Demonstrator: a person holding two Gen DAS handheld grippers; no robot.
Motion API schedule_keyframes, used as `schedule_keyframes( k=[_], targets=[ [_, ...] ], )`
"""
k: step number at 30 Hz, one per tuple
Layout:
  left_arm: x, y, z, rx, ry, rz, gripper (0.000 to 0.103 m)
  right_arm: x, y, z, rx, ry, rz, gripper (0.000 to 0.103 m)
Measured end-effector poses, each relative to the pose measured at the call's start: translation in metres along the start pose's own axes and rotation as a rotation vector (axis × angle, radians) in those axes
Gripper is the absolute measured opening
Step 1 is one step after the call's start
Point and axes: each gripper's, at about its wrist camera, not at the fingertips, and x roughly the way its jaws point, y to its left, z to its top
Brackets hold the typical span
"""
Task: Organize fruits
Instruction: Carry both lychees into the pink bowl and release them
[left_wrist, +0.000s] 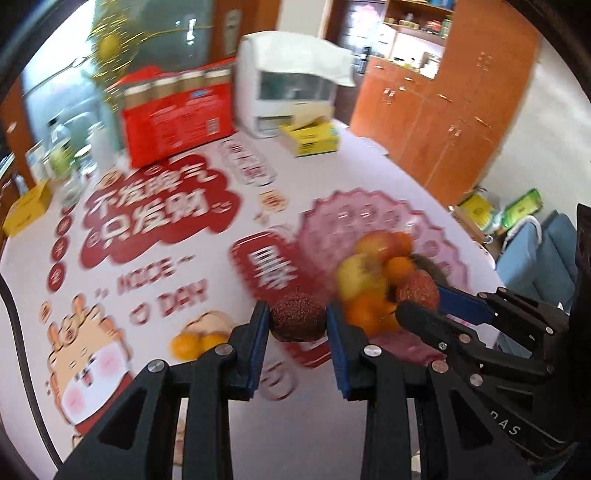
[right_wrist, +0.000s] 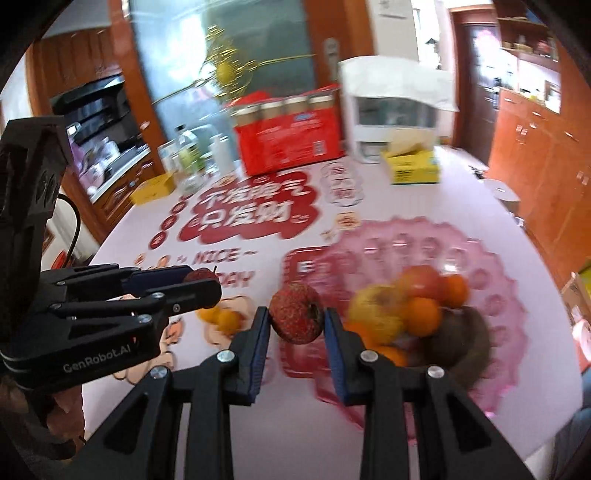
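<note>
My left gripper (left_wrist: 297, 321) is shut on a dark red speckled fruit (left_wrist: 297, 316), held above the table left of the pink scalloped fruit plate (left_wrist: 343, 214). My right gripper (right_wrist: 295, 321) is shut on a lighter red speckled fruit (right_wrist: 295, 314), held at the plate's (right_wrist: 491, 266) left rim. The right gripper shows in the left wrist view (left_wrist: 421, 295), the left gripper in the right wrist view (right_wrist: 201, 282). The plate holds apples, oranges (right_wrist: 421, 315) and a brown fruit (right_wrist: 460, 338). Two small oranges (left_wrist: 192, 341) lie on the tablecloth.
A red carton (left_wrist: 177, 118), a white appliance (left_wrist: 280, 88), a yellow tissue box (left_wrist: 312, 138), bottles (left_wrist: 62, 151), a small yellow box (left_wrist: 29, 206) and a clear glass dish (left_wrist: 247, 164) stand at the table's far side. Wooden cabinets (left_wrist: 443, 110) stand to the right.
</note>
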Motion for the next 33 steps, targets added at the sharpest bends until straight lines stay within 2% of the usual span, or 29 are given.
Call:
schedule_keyframes(
  k=[7,14,21,27,33],
  targets=[
    [0.028,-0.056,0.026,0.045,0.013,-0.039,0.03,-0.026,-0.062,-0.003,0.067,-0.031,-0.084,0.03],
    [0.057,-0.085,0.041,0.061,0.048,-0.034,0.03,-0.026,-0.101,-0.003,0.106,-0.005,-0.138,0.03],
    [0.091,-0.093,0.046,0.055,0.113,0.005,0.03,-0.008,-0.125,-0.007,0.129,0.056,-0.14,0.03],
    [0.11,-0.089,0.047,0.038,0.169,0.058,0.03,0.009,-0.13,-0.01,0.131,0.114,-0.128,0.03],
    [0.117,-0.085,0.045,0.028,0.193,0.077,0.03,0.021,-0.128,-0.009,0.12,0.143,-0.113,0.03]
  ],
)
